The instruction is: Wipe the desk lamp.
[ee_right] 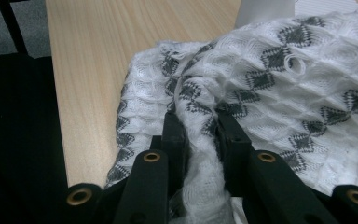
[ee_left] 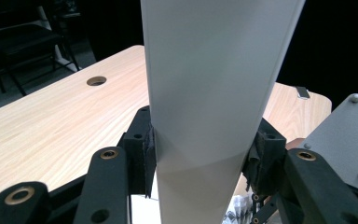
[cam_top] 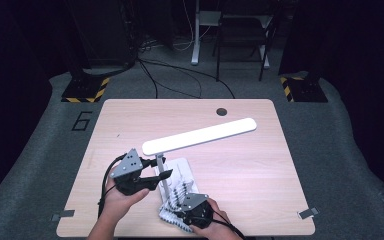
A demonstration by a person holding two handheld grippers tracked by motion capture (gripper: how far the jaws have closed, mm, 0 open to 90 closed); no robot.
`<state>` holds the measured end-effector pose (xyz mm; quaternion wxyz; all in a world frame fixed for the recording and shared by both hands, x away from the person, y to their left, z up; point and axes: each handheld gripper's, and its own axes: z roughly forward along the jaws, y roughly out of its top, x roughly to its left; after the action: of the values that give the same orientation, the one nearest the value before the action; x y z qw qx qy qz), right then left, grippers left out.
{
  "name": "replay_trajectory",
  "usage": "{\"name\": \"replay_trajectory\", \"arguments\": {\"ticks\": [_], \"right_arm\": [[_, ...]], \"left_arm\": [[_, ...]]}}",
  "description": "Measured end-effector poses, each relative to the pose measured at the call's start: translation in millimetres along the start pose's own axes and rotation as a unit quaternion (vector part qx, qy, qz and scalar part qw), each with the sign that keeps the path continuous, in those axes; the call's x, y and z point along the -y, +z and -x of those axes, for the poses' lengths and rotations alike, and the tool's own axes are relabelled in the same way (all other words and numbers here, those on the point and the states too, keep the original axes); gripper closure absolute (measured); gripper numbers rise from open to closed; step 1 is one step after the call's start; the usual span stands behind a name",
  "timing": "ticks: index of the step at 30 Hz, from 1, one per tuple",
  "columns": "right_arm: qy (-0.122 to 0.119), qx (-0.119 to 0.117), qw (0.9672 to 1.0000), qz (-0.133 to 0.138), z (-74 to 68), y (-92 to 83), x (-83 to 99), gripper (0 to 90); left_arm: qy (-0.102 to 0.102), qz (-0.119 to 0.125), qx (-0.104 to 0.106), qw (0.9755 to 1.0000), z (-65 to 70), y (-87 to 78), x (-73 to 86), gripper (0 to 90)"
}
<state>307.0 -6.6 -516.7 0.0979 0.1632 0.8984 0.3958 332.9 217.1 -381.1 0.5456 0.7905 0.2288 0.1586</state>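
Observation:
A white desk lamp stands on the wooden table, its long lit head slanting out over the middle. My left gripper is shut on the lamp's flat upright arm, and both pads press on its sides. A white cloth with grey diamonds lies bunched against the lamp's base near the front edge. My right gripper is shut on a fold of this cloth. In the high view the right gripper sits just in front of the base.
A round cable hole is at the back of the table. Small metal clips sit at the front corners. Beyond the table stand a dark chair frame, cables on the grey floor and yellow-black marked stands.

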Motion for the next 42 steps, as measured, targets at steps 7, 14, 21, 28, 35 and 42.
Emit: {"name": "replay_trajectory", "arguments": {"ticks": [7,14,21,28,35,42], "right_arm": [[0.005,0.008,0.9999,-0.007,6.0,-5.6,5.6,75.9],[0.023,0.028,0.9993,-0.013,18.6,-18.3,16.7,75.9],[0.048,0.043,0.9978,-0.015,28.6,-29.3,28.1,75.9],[0.081,0.067,0.9943,-0.019,42.4,-38.5,38.2,75.4],[0.103,0.079,0.9915,-0.009,51.6,-39.6,41.9,75.2],[0.119,0.104,0.9874,-0.004,58.6,-45.0,45.6,75.1]], "left_arm": [[-0.001,0.003,0.006,1.0000,-1.2,-0.1,0.9,53.0],[-0.002,0.004,0.007,1.0000,-1.7,-0.3,1.2,53.0],[-0.002,0.001,0.009,1.0000,-2.1,-0.3,0.8,52.9],[-0.002,0.001,0.009,1.0000,-2.0,-0.7,1.1,52.9],[-0.002,0.002,0.009,1.0000,-2.5,-0.6,1.1,52.9],[-0.002,0.003,0.017,0.9999,-3.4,-0.6,1.0,52.8]]}}
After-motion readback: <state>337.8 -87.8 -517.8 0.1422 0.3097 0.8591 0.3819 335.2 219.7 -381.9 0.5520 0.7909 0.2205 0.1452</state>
